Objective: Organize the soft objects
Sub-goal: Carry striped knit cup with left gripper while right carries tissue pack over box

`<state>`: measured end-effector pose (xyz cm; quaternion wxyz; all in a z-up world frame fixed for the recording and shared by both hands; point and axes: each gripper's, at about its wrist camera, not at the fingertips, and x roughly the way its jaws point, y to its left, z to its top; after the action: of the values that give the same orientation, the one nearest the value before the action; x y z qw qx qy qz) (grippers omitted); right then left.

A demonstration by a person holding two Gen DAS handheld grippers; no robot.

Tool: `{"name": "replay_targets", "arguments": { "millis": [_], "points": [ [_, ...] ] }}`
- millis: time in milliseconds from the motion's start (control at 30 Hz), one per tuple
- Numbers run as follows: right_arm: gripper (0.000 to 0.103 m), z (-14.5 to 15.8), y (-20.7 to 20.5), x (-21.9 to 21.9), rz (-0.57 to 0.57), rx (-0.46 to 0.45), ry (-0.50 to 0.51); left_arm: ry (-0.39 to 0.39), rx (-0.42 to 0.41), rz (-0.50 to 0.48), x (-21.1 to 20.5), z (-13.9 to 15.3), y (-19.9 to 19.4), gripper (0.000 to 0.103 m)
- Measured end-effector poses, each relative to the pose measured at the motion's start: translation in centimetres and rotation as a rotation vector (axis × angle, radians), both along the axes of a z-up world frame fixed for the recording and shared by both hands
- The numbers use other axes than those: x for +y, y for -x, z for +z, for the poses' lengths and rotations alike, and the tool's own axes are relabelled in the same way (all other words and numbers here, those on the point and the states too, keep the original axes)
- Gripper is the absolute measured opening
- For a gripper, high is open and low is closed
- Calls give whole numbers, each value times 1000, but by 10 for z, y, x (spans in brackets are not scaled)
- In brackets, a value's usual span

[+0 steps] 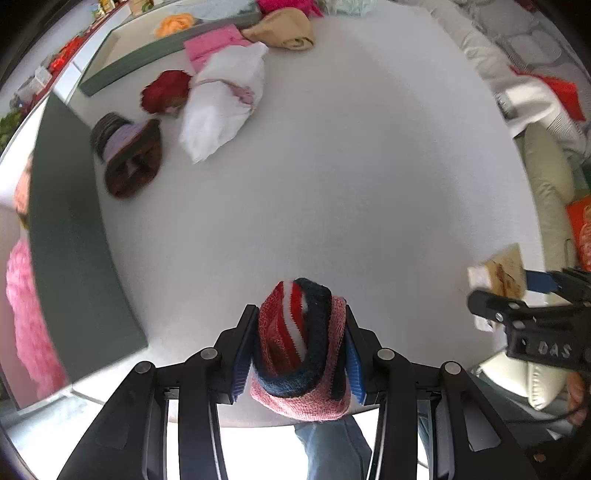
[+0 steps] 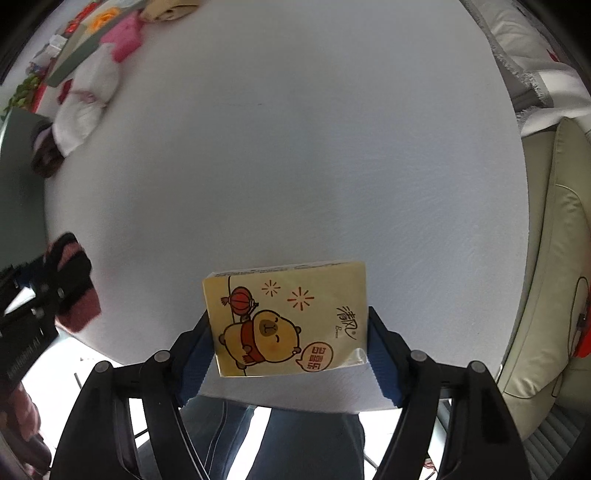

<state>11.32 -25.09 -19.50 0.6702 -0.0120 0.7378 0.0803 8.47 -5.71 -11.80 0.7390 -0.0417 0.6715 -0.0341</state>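
Observation:
My left gripper (image 1: 300, 312) is shut on a rolled knit piece (image 1: 299, 354) striped red, white, navy and pink, held above the white table (image 1: 332, 166). In the right wrist view, my right gripper (image 2: 288, 314) is shut on a yellow tissue pack (image 2: 288, 317) printed with a cartoon animal, its blue pads against the pack's two short sides. The left wrist view shows the right gripper (image 1: 517, 291) at the right edge with the tissue pack (image 1: 502, 269). The left gripper and its knit piece (image 2: 79, 295) appear at the left of the right wrist view.
A white cloth bundle (image 1: 225, 107), a red soft item (image 1: 164, 90), a brown and purple knit hat (image 1: 129, 155), pink cloth (image 1: 212, 46) and tan cloth (image 1: 284, 31) lie at the far left. Green bins (image 1: 70, 240) (image 1: 147, 51) hold pink fluff (image 1: 26, 306) and an orange item (image 1: 173, 24). A cream sofa (image 1: 546, 177) flanks the right.

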Motion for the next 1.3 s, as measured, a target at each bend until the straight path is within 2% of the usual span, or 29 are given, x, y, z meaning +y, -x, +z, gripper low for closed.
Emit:
{"name": "replay_targets", "arguments": {
  "millis": [133,267,600,733,933,1200,1300],
  "points": [
    [78,11,8,12,30,-10,-8,50,-20,45,20,10,17,44],
    [78,23,6,19,68,-34,-8,66,-44,95,45,30,12,44],
    [78,55,26,37,175,-112,-5,39,-174,150,75,68,34,44],
    [78,64,49,45,216,-139,5,34,-211,193,90,77,37,44],
    [78,71,62,70,298,-159,18,37,-258,272,115,91,44,44],
    [78,100,74,109,409,-199,7,22,-299,424,157,101,57,44],
    [78,122,63,125,448,-211,-1,1,-298,481,172,101,64,44]
  ]
}}
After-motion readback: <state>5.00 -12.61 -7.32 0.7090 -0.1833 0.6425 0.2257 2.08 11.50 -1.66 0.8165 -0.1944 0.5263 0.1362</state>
